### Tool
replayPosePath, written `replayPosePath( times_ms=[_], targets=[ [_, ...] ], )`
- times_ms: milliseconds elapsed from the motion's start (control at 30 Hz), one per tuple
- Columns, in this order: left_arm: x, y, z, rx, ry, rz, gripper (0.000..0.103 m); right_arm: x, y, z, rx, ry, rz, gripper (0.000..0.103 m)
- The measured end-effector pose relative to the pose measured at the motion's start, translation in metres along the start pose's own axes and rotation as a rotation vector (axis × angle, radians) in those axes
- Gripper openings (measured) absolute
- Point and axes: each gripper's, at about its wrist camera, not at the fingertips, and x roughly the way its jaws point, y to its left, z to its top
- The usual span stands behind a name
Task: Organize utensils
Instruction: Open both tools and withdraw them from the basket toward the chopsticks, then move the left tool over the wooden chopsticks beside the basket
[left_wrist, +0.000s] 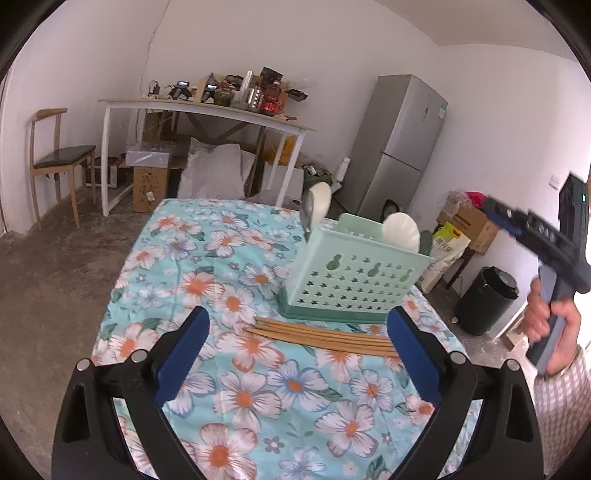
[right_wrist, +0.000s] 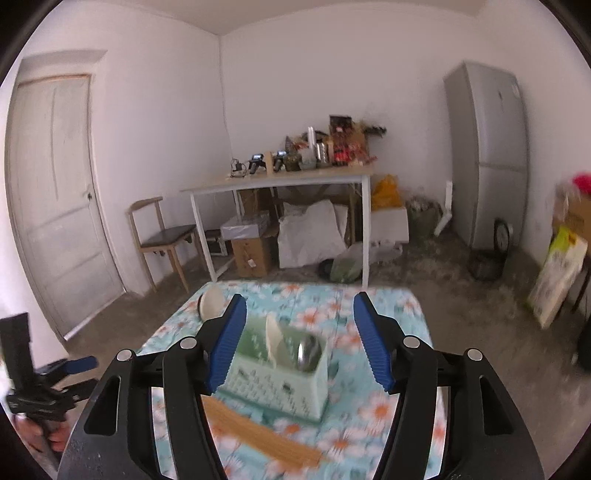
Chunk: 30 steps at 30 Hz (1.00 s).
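A mint-green perforated utensil basket (left_wrist: 354, 280) (right_wrist: 280, 380) stands on the floral tablecloth (left_wrist: 207, 258). White spoons (left_wrist: 400, 230) (right_wrist: 273, 339) and a metal spoon (right_wrist: 308, 352) stick up out of it. A bundle of wooden chopsticks (left_wrist: 325, 336) (right_wrist: 258, 432) lies flat in front of the basket. My left gripper (left_wrist: 298, 314) is open low over the cloth, with the chopsticks lying just beyond its fingertips, untouched. My right gripper (right_wrist: 300, 297) is open and empty, above and in front of the basket; the picture there is blurred. A hand (left_wrist: 554, 332) holds it at the right.
Beyond the table's far edge stand a cluttered white desk (left_wrist: 207, 107), a wooden chair (left_wrist: 59, 155), boxes and bags on the floor, and a grey fridge (left_wrist: 399, 147). A black bin (left_wrist: 487, 299) sits right of the table. A door (right_wrist: 55, 206) is at left.
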Motion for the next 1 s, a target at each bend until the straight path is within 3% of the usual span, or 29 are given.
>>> replayPosePath(
  times_ms=[133, 233, 433, 600, 900, 1000],
  targets=[
    [0.004, -0.008, -0.008, 0.028, 0.023, -0.02, 0.097, 0.002, -0.006, -0.035, 0.064, 0.117, -0.028, 0.067],
    [0.013, -0.013, -0.017, 0.036, 0.071, -0.022, 0.097, 0.015, -0.007, -0.078, 0.127, 0.253, -0.045, 0.07],
    [0.041, -0.019, -0.04, 0.062, 0.213, 0.075, 0.097, 0.031, -0.008, -0.138, 0.223, 0.424, -0.057, 0.07],
    [0.059, -0.015, -0.049, 0.095, 0.278, 0.174, 0.097, 0.033, -0.02, -0.149, 0.26, 0.454, -0.073, 0.07],
    [0.078, 0.002, -0.048, 0.076, 0.327, 0.277, 0.097, 0.045, -0.032, -0.157, 0.276, 0.465, -0.075, 0.069],
    [0.086, 0.004, -0.04, 0.093, 0.321, 0.306, 0.097, 0.052, -0.03, -0.157, 0.263, 0.467, -0.066, 0.06]
  ],
)
